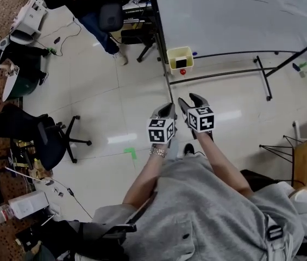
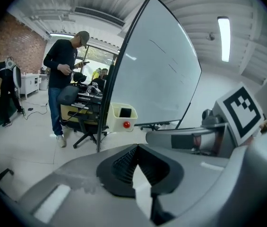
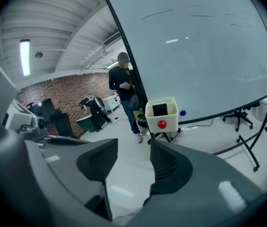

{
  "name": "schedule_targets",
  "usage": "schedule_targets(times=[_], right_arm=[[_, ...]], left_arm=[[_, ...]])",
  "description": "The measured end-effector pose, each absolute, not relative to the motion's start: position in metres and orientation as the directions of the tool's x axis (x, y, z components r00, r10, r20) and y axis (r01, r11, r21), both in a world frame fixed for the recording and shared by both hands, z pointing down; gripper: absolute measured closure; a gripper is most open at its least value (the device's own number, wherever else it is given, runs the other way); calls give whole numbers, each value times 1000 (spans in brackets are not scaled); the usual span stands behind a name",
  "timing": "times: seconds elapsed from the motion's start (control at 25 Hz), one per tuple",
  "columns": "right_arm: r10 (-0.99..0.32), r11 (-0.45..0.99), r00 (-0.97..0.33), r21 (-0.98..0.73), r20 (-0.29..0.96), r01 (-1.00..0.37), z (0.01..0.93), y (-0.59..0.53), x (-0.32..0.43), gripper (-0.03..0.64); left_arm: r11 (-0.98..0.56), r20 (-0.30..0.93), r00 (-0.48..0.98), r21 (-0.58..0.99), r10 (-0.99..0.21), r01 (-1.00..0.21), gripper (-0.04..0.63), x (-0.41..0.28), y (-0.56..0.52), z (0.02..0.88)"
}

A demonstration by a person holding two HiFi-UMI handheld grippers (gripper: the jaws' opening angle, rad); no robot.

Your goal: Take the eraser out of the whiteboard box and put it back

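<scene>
A big whiteboard (image 1: 235, 15) on a black wheeled stand fills the far side of the room, its face nearly blank apart from a few faint strokes. A pale yellow box (image 1: 180, 60) hangs at the whiteboard's lower left corner, against the upright post of the stand. The dark eraser (image 1: 181, 63) sits inside the box, standing up out of its open top. A small red knob (image 1: 182, 72) shows on the box's front.

Both tools are held side by side in front of the whiteboard, well short of the box and pointing toward it. The left gripper (image 1: 168, 111) has its fingers (image 2: 124, 162) closed tip to tip with nothing between them. The right gripper (image 1: 191, 101) has its fingers (image 3: 171, 167) spread apart and empty, with the box in line beyond the gap.

The floor (image 1: 131, 91) below the whiteboard is pale, glossy tile, with a strip of green tape (image 1: 131, 153) stuck on it nearer the holder than the box is. A person (image 1: 82, 4) in dark clothes stands to the left of the whiteboard, beside a cluttered desk (image 2: 83, 103). A black office chair (image 1: 39, 135) stands farther left. A brick wall (image 3: 53, 91) closes the room on that side, and a long light (image 3: 25, 56) glows on the ribbed ceiling.
</scene>
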State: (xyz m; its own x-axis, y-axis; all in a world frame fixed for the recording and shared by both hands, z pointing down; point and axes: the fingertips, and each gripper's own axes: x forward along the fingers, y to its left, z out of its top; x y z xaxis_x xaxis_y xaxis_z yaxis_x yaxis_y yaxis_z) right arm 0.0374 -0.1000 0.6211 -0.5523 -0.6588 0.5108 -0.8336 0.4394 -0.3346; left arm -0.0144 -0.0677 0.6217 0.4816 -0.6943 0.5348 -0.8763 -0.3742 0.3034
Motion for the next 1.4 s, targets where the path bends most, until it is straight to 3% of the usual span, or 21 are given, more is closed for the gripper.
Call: schedule_targets(times=[0.32, 0.44, 0.88, 1.4], right_arm=[[-623, 444, -568, -354, 538, -823, 632, -31, 39, 582], [-628, 465, -573, -336, 527, -819, 620, -28, 36, 611], [-600, 533, -589, -279, 541, -799, 607, -2, 6, 612], [-608, 518, -582, -286, 539, -806, 605, -15, 4, 612]], left_arm=[[-376, 535, 467, 277, -703, -884, 591, -12, -21, 615], [-388, 512, 477, 278, -715, -879, 591, -11, -23, 605], [-437, 476, 517, 277, -711, -856, 591, -10, -7, 593], [-421, 464, 505, 279, -728, -863, 591, -26, -18, 590]])
